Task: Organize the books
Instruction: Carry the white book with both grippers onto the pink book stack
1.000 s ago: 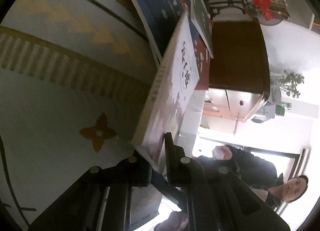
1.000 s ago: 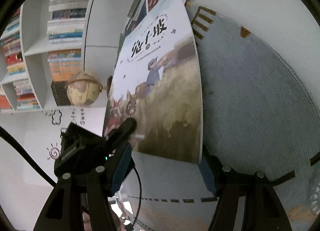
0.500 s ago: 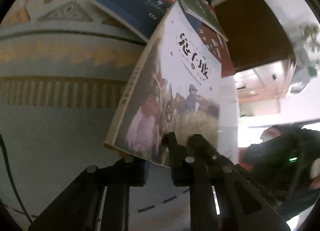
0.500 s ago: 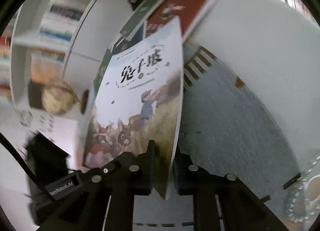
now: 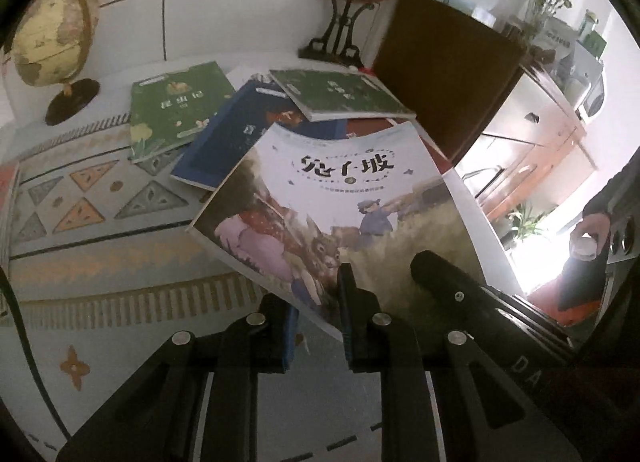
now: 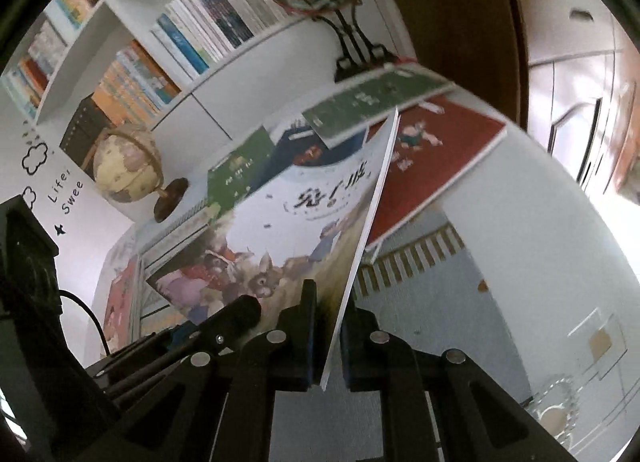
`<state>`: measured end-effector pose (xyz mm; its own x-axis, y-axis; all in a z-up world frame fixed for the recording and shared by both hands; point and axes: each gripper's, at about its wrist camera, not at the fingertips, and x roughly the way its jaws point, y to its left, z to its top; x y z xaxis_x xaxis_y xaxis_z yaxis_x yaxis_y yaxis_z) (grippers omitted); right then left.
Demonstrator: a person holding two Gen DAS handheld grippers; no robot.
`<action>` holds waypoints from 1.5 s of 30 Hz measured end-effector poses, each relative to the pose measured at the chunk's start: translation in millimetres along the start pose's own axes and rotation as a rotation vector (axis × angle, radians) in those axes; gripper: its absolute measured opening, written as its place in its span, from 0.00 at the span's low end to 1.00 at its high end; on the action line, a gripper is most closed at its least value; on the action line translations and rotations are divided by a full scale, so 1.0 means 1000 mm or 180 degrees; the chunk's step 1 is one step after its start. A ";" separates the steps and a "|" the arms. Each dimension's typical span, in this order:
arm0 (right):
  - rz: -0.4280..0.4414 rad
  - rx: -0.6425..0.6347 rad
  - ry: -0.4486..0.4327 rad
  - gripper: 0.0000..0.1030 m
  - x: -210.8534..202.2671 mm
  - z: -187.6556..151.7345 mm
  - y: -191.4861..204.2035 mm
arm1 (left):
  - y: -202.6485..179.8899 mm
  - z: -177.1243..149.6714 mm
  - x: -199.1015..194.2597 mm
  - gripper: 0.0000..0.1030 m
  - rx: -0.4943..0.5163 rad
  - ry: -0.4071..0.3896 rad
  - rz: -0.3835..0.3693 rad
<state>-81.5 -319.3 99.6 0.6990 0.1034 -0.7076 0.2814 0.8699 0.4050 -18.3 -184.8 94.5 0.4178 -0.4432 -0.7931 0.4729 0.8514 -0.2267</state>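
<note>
1. The left gripper (image 5: 318,316) is clamping the near edge of the picture book (image 5: 344,197).
2. The right gripper (image 6: 329,336) is pinching it too (raised over the table (image 5: 100,282), before scattered books (image 5: 256,125)).

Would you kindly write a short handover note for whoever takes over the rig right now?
Left gripper: shut on the near edge of the rabbit picture book, holding it tilted above the patterned tablecloth.
Right gripper: shut on the same book's side edge, beside the left gripper.
Other books: light green book, blue book, dark green book and red book lie overlapping on the table near the globe.
Done: one book lifted.
Left: place it somewhere tidy, then gather the loose four; the shelf behind looks a likely home.
</note>
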 end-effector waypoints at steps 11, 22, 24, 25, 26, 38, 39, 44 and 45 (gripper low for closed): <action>0.0043 -0.0568 -0.0351 0.09 -0.024 0.014 0.035 | -0.012 0.005 -0.043 0.15 0.0097 -0.0608 0.0086; 0.0668 -0.1289 -0.0175 0.09 0.011 0.014 0.143 | 0.075 0.006 -0.099 0.15 -0.0400 -0.0937 0.0690; 0.0786 -0.1389 -0.0121 0.09 0.020 0.009 0.168 | 0.102 0.003 -0.112 0.15 -0.0534 -0.0987 0.0818; 0.0838 -0.1447 -0.0088 0.09 0.026 0.007 0.181 | 0.114 0.001 -0.117 0.15 -0.0591 -0.0995 0.0866; 0.0882 -0.1507 -0.0060 0.09 0.032 0.004 0.195 | 0.130 0.000 -0.123 0.15 -0.0661 -0.1004 0.0913; 0.1049 -0.1867 0.0233 0.10 0.110 -0.049 0.350 | 0.293 -0.019 -0.160 0.15 -0.0917 -0.0932 0.1151; 0.1039 -0.1879 0.0275 0.10 0.118 -0.056 0.360 | 0.304 -0.020 -0.160 0.15 -0.0924 -0.0902 0.1154; 0.1033 -0.1878 0.0463 0.10 0.151 -0.081 0.394 | 0.351 -0.033 -0.159 0.15 -0.0975 -0.0766 0.1198; 0.1025 -0.1870 0.0509 0.10 0.158 -0.085 0.399 | 0.358 -0.035 -0.158 0.15 -0.0985 -0.0751 0.1203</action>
<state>85.1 84.9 100.5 0.5697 0.4311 -0.6997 -0.3587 0.8964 0.2603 58.0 199.4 119.1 0.6943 -0.1106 -0.7112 0.0202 0.9907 -0.1343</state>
